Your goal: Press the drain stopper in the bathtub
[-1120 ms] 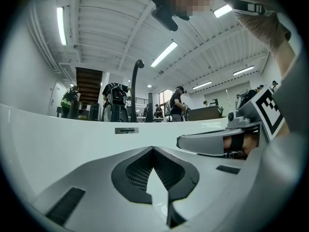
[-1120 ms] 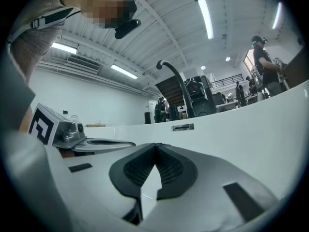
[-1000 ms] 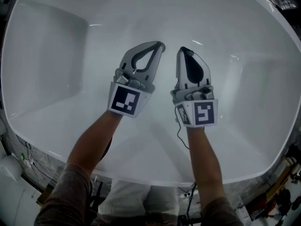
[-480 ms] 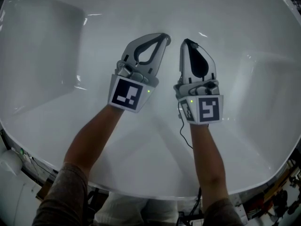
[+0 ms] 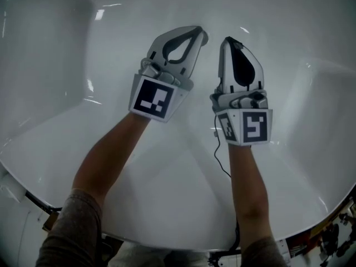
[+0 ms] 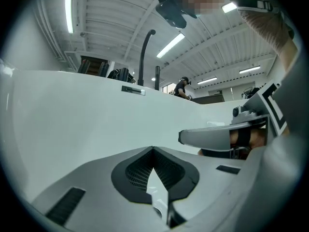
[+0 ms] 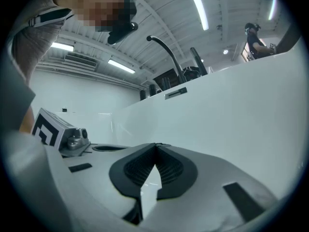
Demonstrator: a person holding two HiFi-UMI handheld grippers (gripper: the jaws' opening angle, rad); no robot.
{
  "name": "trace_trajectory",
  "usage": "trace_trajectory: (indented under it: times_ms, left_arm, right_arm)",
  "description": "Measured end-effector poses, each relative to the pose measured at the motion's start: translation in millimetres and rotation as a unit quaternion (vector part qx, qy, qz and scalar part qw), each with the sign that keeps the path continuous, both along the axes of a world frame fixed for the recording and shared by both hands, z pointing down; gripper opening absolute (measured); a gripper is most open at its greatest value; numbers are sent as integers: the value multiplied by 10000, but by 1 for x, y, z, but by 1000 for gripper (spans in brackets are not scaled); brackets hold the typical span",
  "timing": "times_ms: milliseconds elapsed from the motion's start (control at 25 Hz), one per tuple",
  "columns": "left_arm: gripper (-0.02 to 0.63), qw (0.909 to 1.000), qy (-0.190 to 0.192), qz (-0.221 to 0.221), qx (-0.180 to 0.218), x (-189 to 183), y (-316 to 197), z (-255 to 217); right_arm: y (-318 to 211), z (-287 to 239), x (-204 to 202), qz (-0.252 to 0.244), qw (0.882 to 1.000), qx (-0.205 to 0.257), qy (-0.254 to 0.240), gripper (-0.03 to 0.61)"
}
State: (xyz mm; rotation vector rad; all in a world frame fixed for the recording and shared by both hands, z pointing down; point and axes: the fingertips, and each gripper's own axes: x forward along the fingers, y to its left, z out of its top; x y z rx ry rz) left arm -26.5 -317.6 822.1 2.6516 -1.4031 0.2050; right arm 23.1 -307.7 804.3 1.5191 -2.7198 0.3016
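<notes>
Both grippers hang side by side over the white bathtub point(image 5: 167, 193), a short gap apart. My left gripper point(image 5: 201, 35) is shut, its tips touching with nothing between them. My right gripper point(image 5: 227, 39) is shut too and empty. In the left gripper view the jaws of the left gripper point(image 6: 153, 149) meet in front of the tub's smooth inner wall point(image 6: 72, 115), with the right gripper point(image 6: 212, 137) to the right. In the right gripper view the right gripper point(image 7: 155, 145) faces the far wall point(image 7: 231, 110). No drain stopper shows in any view.
A dark curved faucet point(image 6: 144, 52) rises behind the tub's far rim and shows again as the faucet point(image 7: 166, 50) in the right gripper view. A thin cable point(image 5: 218, 157) hangs under the right gripper. Clutter lies beyond the tub's near edge point(image 5: 334, 232).
Both grippers have moved forward, farther over the tub, and sit higher in the head view. Their jaws stayed shut throughout.
</notes>
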Motion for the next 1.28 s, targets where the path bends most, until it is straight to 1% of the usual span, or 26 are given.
trace_trajectory:
  times_ms: [200, 520, 640, 720, 840, 920, 1080, 1200, 1280]
  left_arm:
    - [-2, 9996, -131, -46, -257, 0, -9, 38]
    - [-2, 9968, -309, -18, -743, 5, -23, 99]
    - [-2, 9943, -253, -132, -1031, 7, -28, 122]
    - [-2, 9918, -327, -114, -1227, 7, -30, 137]
    - [-1, 9842, -493, -114, -1697, 9, -29, 165]
    - [-2, 9771, -579, -156, -2043, 11, -29, 182]
    - [-2, 9612, -939, -31, -2593, 17, -24, 219]
    - [-2, 9494, -1041, -92, -2963, 14, -19, 240]
    - [-2, 9445, -1105, -102, -3093, 14, -17, 247]
  right_arm:
    - [8, 11, 5, 149, 9999, -47, -30, 0]
    - [9, 21, 7, 196, 9997, -122, -23, 0]
    - [9, 25, 9, 209, 9997, -154, 4, 0]
    - [8, 27, 9, 252, 9995, -164, 9, 0]
    - [7, 28, 10, 296, 9994, -181, -1, 0]
    - [8, 28, 10, 285, 9994, -198, -2, 0]
    - [8, 33, 10, 285, 9993, -244, -52, 0]
    - [7, 36, 11, 297, 9991, -278, -91, 0]
    - [8, 37, 12, 305, 9990, -302, -99, 0]
